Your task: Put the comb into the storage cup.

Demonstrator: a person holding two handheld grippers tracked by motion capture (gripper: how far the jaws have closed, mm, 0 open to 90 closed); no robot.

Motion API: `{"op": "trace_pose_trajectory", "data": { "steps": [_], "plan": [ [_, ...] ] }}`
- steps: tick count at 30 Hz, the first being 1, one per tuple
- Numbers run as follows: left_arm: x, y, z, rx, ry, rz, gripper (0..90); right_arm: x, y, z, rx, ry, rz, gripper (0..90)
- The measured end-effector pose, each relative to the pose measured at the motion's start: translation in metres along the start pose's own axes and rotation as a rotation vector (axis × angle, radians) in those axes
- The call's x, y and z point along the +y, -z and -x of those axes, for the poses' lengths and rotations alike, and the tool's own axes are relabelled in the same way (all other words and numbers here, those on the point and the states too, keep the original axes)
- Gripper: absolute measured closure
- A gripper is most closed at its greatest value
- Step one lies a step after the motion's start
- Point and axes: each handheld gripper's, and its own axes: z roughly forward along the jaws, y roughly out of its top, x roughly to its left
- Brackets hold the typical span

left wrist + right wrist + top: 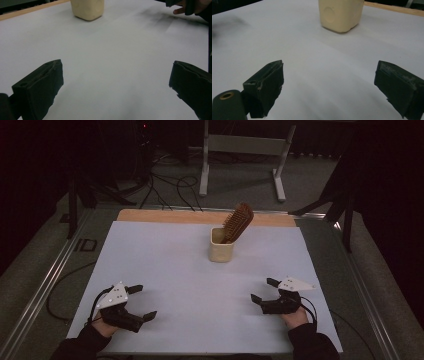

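Observation:
A cream square cup (220,249) stands upright on the white sheet (175,270), toward the back middle. A brown wooden hairbrush (237,222) leans in it, bristle head up and tilted right. My left gripper (142,302) rests near the front left, jaws wide open and empty. My right gripper (264,289) rests near the front right, also open and empty. The cup (87,9) shows far ahead between the left jaws, and the cup (340,14) shows ahead of the right jaws. The other hand (192,6) shows at the top right of the left gripper view.
A wooden strip (165,216) runs along the back edge of the sheet. Metal rails (45,285) border the table. Cables (170,187) and a white stand's legs (242,165) lie on the floor behind. White sheet lies between the grippers and the cup.

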Motion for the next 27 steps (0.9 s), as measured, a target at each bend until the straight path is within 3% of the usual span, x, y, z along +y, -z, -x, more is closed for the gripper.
{"op": "trace_pose_trajectory", "data": {
  "steps": [15,27],
  "plan": [
    [-0.012,0.007,-0.003,0.025,0.012,-0.034,0.1,-0.009,0.009,0.001,-0.045,-0.008,0.012,8.6],
    [-0.011,0.007,-0.005,0.029,0.016,-0.013,0.1,-0.009,0.01,0.005,-0.059,-0.023,0.023,8.8]
  ]
}}
